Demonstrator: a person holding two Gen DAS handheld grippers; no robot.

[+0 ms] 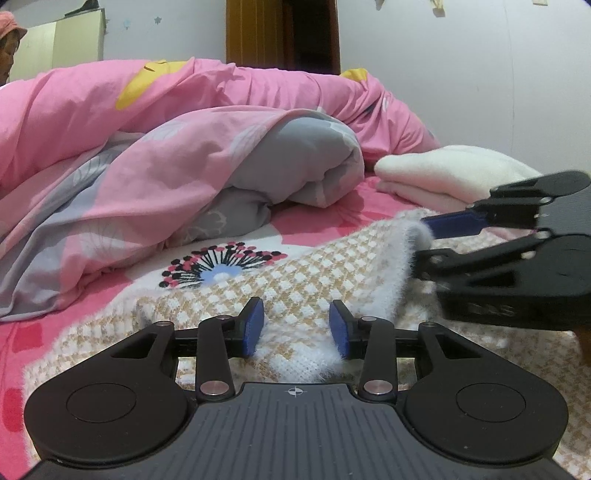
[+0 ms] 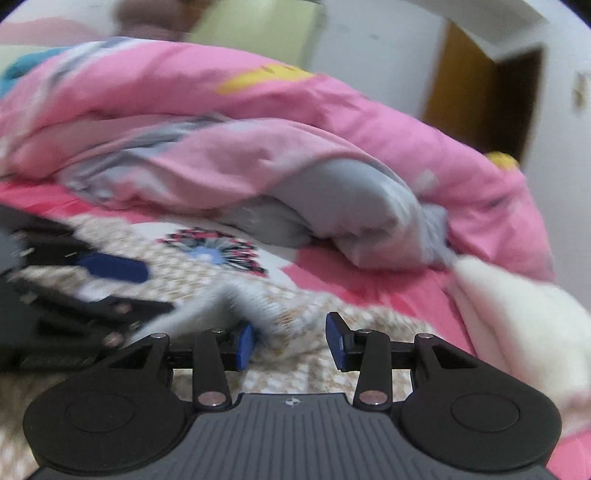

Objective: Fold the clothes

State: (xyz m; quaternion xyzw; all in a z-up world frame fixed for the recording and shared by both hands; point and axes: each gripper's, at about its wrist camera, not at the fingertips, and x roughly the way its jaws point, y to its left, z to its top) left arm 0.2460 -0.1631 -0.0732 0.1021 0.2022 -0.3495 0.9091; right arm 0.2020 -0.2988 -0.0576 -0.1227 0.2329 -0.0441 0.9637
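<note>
The right gripper (image 2: 290, 341) hangs over a beige-and-white checked knit garment (image 2: 295, 373), jaws apart. A fuzzy white fold (image 2: 240, 299) touches its left pad. The left gripper (image 2: 122, 284) sits beside it.

A home bedroom: a bed (image 1: 306, 229) with a pink flowered sheet carries a rumpled pink and grey duvet (image 1: 177, 155) along its far edge, with white walls (image 1: 461, 66), a wooden door (image 1: 258, 33) and a pale wardrobe (image 1: 59, 44) behind.
</note>
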